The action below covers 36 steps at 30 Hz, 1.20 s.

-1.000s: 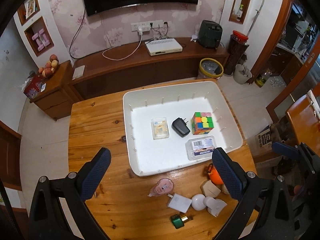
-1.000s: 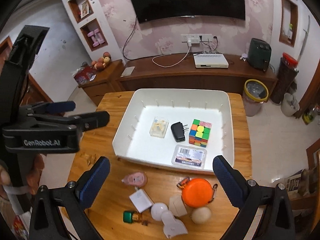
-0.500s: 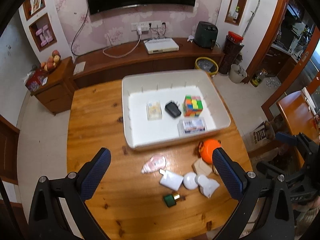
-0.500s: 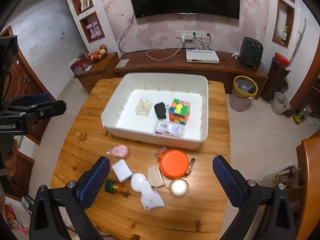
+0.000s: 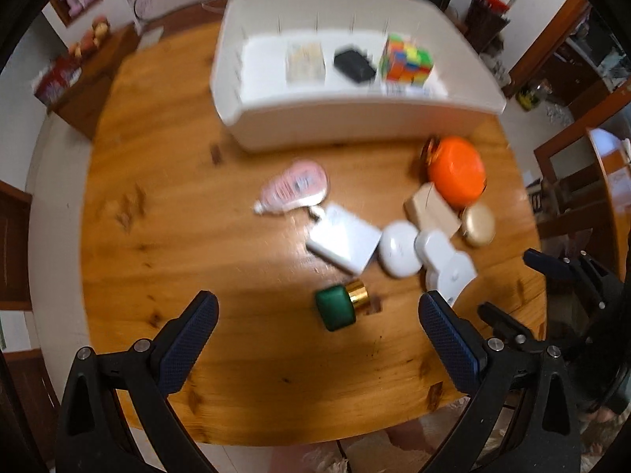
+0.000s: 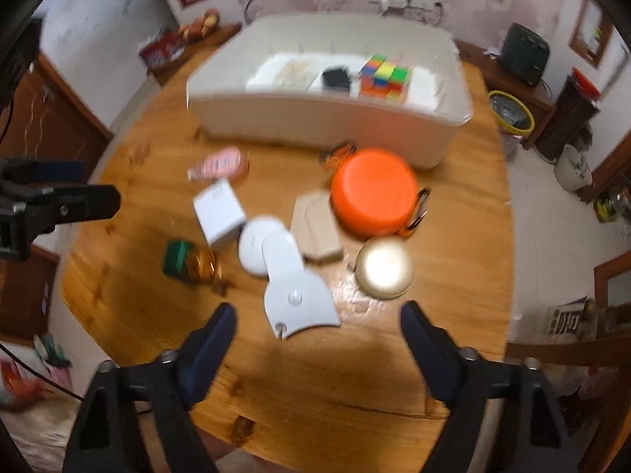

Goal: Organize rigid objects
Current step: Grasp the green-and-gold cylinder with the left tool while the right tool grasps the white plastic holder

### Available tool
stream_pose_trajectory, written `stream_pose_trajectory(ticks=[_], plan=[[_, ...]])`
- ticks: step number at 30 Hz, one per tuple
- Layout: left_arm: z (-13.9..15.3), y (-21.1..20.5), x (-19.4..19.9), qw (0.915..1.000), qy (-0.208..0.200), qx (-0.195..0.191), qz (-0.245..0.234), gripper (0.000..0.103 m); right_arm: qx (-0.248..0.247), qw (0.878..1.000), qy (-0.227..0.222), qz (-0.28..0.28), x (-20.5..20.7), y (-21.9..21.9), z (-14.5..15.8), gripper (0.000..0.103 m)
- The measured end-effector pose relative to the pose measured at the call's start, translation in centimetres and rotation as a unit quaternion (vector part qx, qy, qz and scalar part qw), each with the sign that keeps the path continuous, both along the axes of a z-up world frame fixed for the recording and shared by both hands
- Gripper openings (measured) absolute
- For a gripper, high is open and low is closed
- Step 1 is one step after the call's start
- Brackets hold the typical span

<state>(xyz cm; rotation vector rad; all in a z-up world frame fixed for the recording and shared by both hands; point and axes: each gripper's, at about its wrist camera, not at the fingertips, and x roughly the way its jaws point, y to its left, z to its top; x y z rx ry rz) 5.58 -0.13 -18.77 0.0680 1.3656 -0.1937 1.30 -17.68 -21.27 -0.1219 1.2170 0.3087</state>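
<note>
Clutter lies bunched ahead of both grippers on the wooden surface [image 5: 165, 260], apparently loose rigid items awaiting sorting into the white bin [image 5: 355, 118] beyond them. Left gripper [image 5: 315, 339] stands wide, nothing between its jaws; just ahead of it, nearer its right finger, lies the green-capped bottle [image 5: 341, 307] on its side. Further ahead sit the white box [image 5: 343, 242], the round white case [image 5: 398, 248] and, beyond those, the pink tube [image 5: 294, 189]. Right gripper [image 6: 317, 339] has just been closing from full width to a middling gap, jaws empty; the white flared piece [image 6: 294, 287] lies just ahead between the fingers' lines, the gold compact [image 6: 384, 272] ahead toward the right finger, the orange round case [image 6: 374, 197] further on, touching the tan block [image 6: 317, 224]. Bin already holds a colour cube [image 6: 384, 77], a black adapter [image 6: 335, 78] and a clear box [image 5: 304, 61], so sorting looks partly done. Judgement: the narrowed gap suits a small item, likely the flared piece or compact. Frames are blurred; finer contact cannot be told.
</note>
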Motion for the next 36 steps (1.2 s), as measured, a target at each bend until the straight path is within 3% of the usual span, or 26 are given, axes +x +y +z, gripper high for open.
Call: stream_pose_trajectory(ticks=[7,9,15,23,30,33,35,36], plan=[[-5.1,-1.2,0.2,0.9988,0.035,-0.009,0.031,0.101,-0.021,0.999,-0.026,0.036,-0.7,2.2,-3.6,0.074],[-6.3,-1.2,0.2,0.9979,0.044,-0.003,0.047,0.101,-0.029,0.998,-0.034,0.051,-0.6,3.0,-4.3,0.069],[-8.3,-0.6,-0.2,0.9952,0.059,0.007,0.078,0.101,-0.055,0.994,-0.045,0.082,0.0,4.4,-5.8,0.063],[-9.6,0.4,-0.8,0.9921,0.069,0.013,0.104,0.100,-0.051,0.994,-0.031,0.094,1.2,4.3,-7.6,0.056],[-10.1,1.5,-1.2,0.9909,0.072,-0.002,0.114,0.083,-0.039,0.994,-0.033,0.098,1.1,3.5,-7.7,0.056],[-9.8,1.3,-1.0,0.9919,0.069,-0.005,0.106,0.069,-0.038,0.994,-0.034,0.095,0.8,3.3,-7.7,0.056],[-9.5,1.3,-1.1,0.9925,0.067,-0.015,0.101,0.050,-0.037,0.994,-0.034,0.092,0.5,3.3,-7.6,0.056],[-9.4,1.2,-1.1,0.9926,0.066,-0.016,0.100,0.050,-0.036,0.995,-0.033,0.090,0.5,3.4,-7.6,0.056]])
